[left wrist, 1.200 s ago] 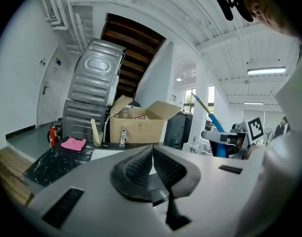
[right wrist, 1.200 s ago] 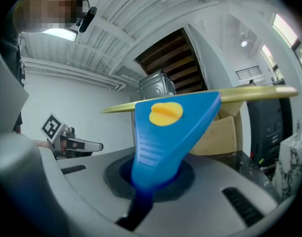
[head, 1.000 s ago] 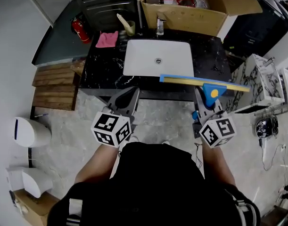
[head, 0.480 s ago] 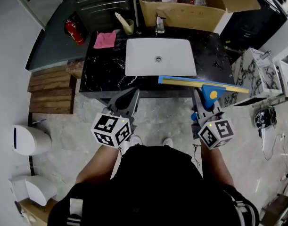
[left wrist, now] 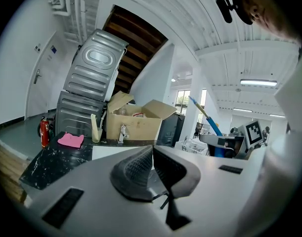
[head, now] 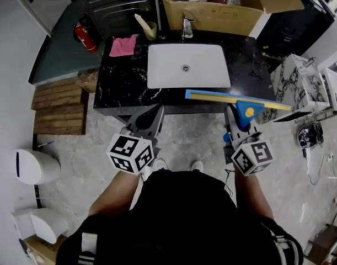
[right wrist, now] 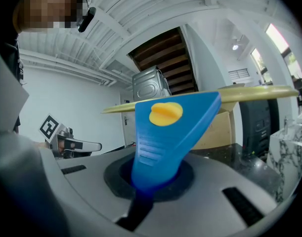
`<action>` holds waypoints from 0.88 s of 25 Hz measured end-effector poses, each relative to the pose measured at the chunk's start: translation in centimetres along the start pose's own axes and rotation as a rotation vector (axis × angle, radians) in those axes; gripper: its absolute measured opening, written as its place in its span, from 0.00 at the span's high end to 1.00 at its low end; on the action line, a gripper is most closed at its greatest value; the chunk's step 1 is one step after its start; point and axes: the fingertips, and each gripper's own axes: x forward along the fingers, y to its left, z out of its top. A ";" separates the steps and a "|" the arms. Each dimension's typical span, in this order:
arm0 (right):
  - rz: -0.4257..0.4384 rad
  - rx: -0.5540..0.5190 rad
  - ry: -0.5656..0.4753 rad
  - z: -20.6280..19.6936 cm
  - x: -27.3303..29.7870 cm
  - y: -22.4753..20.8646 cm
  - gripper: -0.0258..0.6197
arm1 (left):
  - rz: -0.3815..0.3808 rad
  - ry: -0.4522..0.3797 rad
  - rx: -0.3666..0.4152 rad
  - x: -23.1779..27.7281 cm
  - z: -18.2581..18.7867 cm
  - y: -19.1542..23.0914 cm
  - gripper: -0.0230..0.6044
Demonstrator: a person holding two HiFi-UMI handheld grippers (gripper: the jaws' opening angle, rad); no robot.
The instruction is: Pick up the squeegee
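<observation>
The squeegee [head: 234,98] has a long yellow-and-blue blade and a blue handle with a yellow knob. It hangs level over the front edge of the black counter [head: 124,87]. My right gripper [head: 240,127] is shut on its handle, and in the right gripper view the squeegee [right wrist: 165,127] rises from between the jaws of the right gripper [right wrist: 155,181]. My left gripper [head: 151,115] hovers before the counter's front left, shut and holding nothing. The left gripper view shows the left gripper [left wrist: 151,149] with its ribbed pads touching.
A white sink [head: 185,65] with a faucet [head: 187,29] is set in the counter. A pink cloth [head: 124,46] and a cup [head: 150,32] lie at the back left, a cardboard box [head: 223,10] behind. A fire extinguisher [head: 81,36], wooden pallets [head: 60,106] and a white bin [head: 33,166] stand left.
Both grippers have drawn slightly back from the counter. The squeegee stays gripped by the right gripper, and the left stays shut.
</observation>
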 end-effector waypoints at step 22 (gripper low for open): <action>0.018 -0.016 0.000 0.1 -0.9 0.4 0.95 | -0.019 0.008 0.002 -0.3 -0.5 -1.3 0.94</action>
